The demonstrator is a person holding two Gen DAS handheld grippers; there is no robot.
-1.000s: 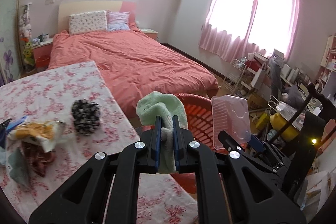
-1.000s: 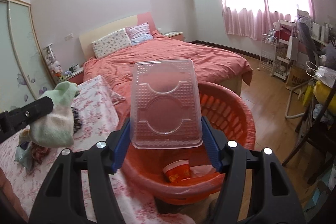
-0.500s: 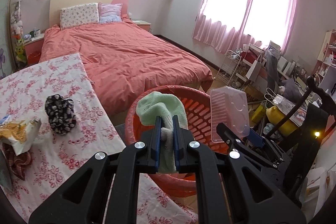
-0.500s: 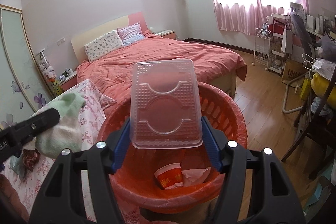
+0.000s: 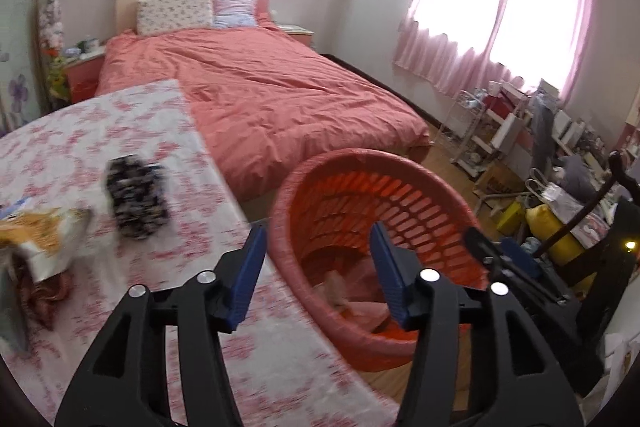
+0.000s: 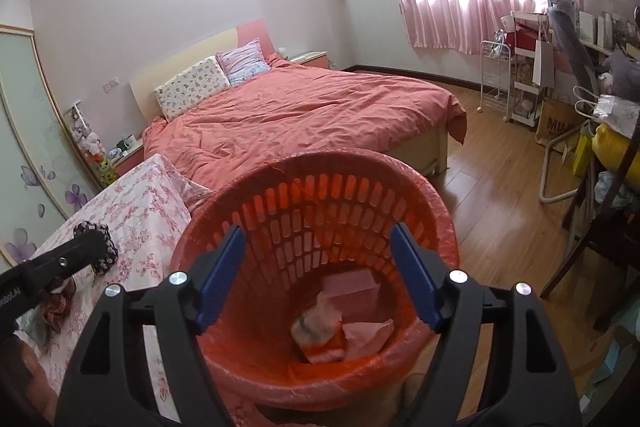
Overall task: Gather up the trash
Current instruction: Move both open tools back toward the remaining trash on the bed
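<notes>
Bedroom with a coral-covered bed (image 6: 304, 115), pink curtains (image 6: 472, 11) over a bright window, wooden floor (image 6: 504, 195) and cluttered shelving along the right wall. A counter (image 5: 100, 123) under a pink floral cloth stands beside the bed; an orange slatted basket (image 6: 320, 187) lined with a thin plastic bag sits on the floor against the counter's edge.

Left claw (image 5: 318, 269): jaws opening, blue pads well apart, nothing between them; it hangs over the gap between the counter's edge and the near rim of the basket. Right claw (image 6: 316, 267): jaws opening, wide apart, nothing gripped; it points down into the basket's mouth.

Trash in the basket: a clear ribbed plastic lid (image 6: 352, 285), crumpled wrappers and paper (image 6: 332, 331) lie on the bottom.

Trash on the counter: a black-and-white patterned bundle (image 5: 136, 195) near the edge, and farther left a yellow-and-white snack bag (image 5: 44, 239) lying over a dark red crumpled item (image 5: 44, 297). The left-wrist view is motion-blurred, so finer detail of these items cannot be told.
</notes>
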